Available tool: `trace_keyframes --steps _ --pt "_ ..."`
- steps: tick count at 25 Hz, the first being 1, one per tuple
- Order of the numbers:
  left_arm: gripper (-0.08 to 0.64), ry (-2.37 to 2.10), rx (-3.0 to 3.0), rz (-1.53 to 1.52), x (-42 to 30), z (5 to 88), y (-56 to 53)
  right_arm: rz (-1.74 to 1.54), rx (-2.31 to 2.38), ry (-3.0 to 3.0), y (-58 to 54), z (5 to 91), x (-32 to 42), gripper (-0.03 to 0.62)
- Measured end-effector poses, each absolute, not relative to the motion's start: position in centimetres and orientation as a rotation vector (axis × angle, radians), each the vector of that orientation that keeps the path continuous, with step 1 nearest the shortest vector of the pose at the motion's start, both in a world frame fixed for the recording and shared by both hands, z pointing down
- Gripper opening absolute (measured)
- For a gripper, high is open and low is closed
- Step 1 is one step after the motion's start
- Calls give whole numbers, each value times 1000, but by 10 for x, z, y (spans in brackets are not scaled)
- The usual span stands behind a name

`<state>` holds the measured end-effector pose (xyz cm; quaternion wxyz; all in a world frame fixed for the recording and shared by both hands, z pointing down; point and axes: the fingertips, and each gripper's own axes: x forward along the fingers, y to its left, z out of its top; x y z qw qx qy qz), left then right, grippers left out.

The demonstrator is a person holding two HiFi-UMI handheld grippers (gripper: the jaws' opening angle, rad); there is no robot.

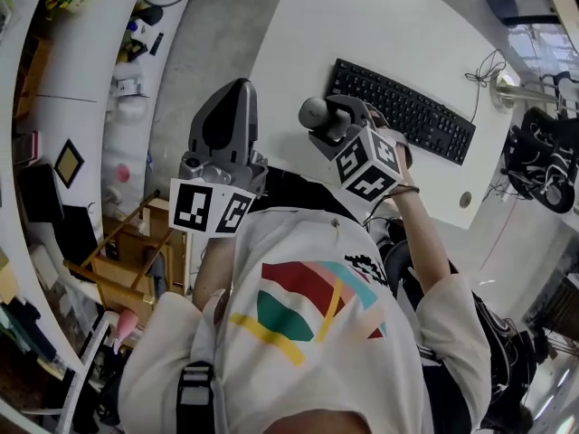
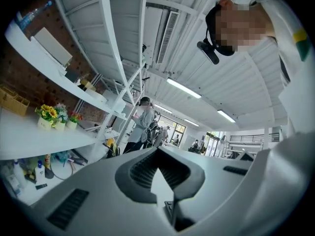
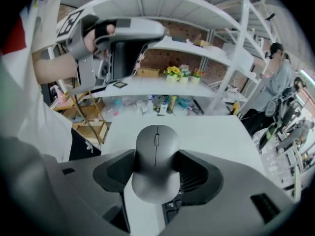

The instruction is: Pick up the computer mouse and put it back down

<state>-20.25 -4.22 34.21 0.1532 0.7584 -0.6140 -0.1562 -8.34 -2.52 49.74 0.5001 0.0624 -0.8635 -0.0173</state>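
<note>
Over on the left side, the left tool (image 2: 158, 154) is just held up out of the way. It points at the ceiling, its jaws are pinched together with nothing between them, and it has no part in this. Moving right, the right tool (image 3: 157, 167) is doing the work: its jaws are clamped on the flanks of the grey computer mouse (image 1: 315, 113), scroll wheel on top and nose pointing away from the person. From the head view the mouse looks lifted clear of the white tabletop (image 1: 362, 25), near the left end of the black keyboard (image 1: 403, 108). A few keys peek out below the jaws in the right gripper view, so the tool is hovering pretty much over the keyboard's near edge. I'd say the pick-up half is done and we're at the top of the lift, with only the put-down left. For that I'd bring the mouse down flat onto bare tabletop beside the keyboard, not on the keys. I'd keep it level so the underside lands evenly, and only spread the jaws once it's resting. The grip is on curved sides, so go slow or it could squirt out.
</note>
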Motion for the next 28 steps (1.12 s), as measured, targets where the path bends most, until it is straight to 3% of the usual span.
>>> trace_keyframes --steps 7,16,28 --pt "46 -1721 2380 -457 -182 277 -69 72 707 -2390 -90 370 -54 268" --pt "46 -1504 2586 -529 -124 215 -101 207 1456 -2668 -98 251 59 268" --pt "46 -1295 2764 -452 -45 208 -112 189 1827 -2669 -62 214 139 267"
